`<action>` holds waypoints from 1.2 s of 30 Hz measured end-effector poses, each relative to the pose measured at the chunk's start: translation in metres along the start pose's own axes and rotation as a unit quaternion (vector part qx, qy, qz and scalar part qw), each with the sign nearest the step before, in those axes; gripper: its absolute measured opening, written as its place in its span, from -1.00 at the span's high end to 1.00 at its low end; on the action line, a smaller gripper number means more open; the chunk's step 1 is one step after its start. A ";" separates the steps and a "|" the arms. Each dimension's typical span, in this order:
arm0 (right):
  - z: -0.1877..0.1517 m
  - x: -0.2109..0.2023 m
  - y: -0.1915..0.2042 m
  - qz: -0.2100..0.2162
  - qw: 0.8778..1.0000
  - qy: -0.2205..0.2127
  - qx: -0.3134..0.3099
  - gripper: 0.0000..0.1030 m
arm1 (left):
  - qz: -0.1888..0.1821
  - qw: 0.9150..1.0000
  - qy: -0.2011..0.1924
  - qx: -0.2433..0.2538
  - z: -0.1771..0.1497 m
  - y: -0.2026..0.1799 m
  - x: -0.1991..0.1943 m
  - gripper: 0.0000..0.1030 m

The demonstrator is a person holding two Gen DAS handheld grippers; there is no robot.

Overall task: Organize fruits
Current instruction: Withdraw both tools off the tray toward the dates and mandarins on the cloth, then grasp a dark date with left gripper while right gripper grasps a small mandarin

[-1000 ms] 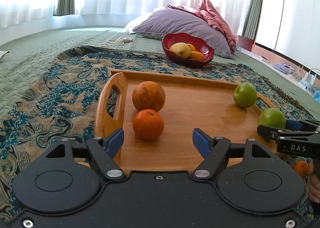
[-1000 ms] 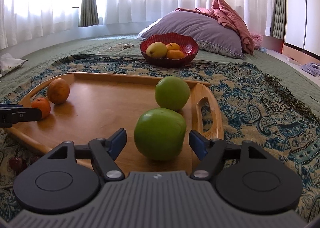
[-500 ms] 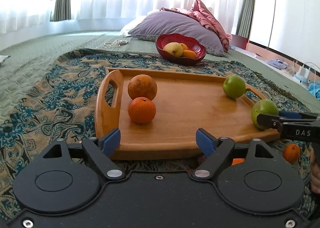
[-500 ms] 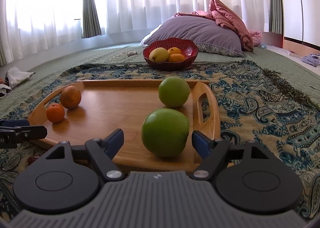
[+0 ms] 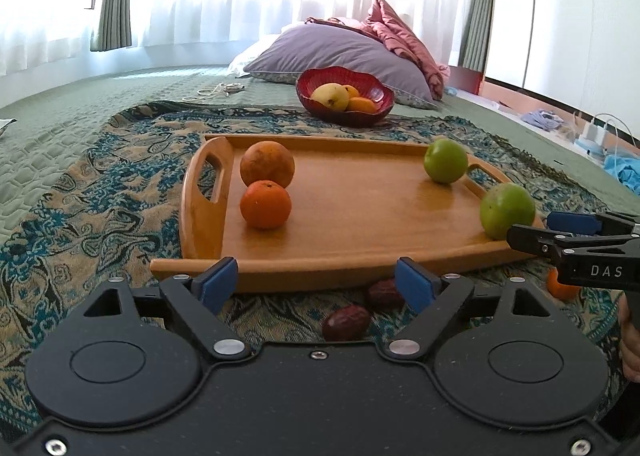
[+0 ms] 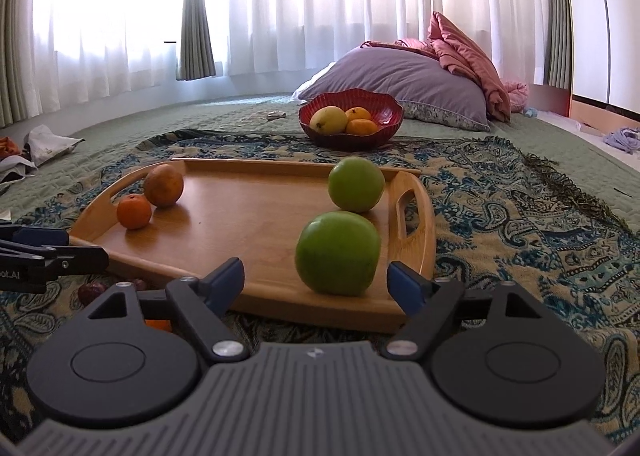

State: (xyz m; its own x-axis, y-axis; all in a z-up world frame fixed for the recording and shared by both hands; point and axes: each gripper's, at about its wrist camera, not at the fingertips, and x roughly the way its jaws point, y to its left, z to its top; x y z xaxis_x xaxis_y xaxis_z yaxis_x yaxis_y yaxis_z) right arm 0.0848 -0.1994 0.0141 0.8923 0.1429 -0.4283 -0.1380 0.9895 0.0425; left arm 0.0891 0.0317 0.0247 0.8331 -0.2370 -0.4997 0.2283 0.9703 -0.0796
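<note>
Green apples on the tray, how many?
2. One green apple sits at the tray's near right corner, just ahead of the right hand-held gripper; the other green apple is behind it, beside the right handle.

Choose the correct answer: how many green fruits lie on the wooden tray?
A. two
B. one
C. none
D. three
A: two green fruits sit near the right handle of the wooden tray; the other two fruits there are orange.
</note>
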 end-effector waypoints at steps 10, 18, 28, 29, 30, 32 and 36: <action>-0.016 -0.015 0.010 -0.006 1.000 -0.002 -0.023 -0.73 | 0.000 1.000 0.012 0.008 -0.017 -0.006 -0.006 -0.67; -0.028 -0.020 0.009 -0.016 1.000 0.005 -0.018 -0.74 | -0.005 1.000 0.016 0.006 -0.024 -0.007 -0.011 -0.60; -0.037 -0.030 0.007 -0.028 0.999 0.001 -0.021 -0.75 | -0.020 1.000 0.019 0.002 -0.024 -0.014 -0.012 -0.08; -0.038 -0.031 0.007 -0.029 0.999 0.000 -0.023 -0.75 | -0.023 1.000 0.022 0.002 -0.023 -0.014 -0.011 0.00; -0.038 -0.032 0.008 -0.030 0.999 0.000 -0.024 -0.75 | -0.024 0.999 0.023 0.002 -0.023 -0.015 -0.011 0.03; -0.039 -0.033 0.007 -0.032 0.999 -0.001 -0.024 -0.75 | -0.026 0.999 0.024 0.004 -0.023 -0.017 -0.010 0.09; -0.041 -0.035 0.005 -0.035 0.999 0.002 -0.020 -0.75 | -0.026 0.999 0.024 0.007 -0.024 -0.019 -0.010 0.15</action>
State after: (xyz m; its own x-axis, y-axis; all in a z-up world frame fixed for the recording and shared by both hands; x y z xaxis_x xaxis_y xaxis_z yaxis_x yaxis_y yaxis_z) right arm 0.0350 -0.2008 -0.0081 0.8988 0.0734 -0.4321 -0.0930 0.9954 -0.0243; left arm 0.0646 0.0164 0.0101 0.7949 -0.2837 -0.5363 0.2777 0.9560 -0.0942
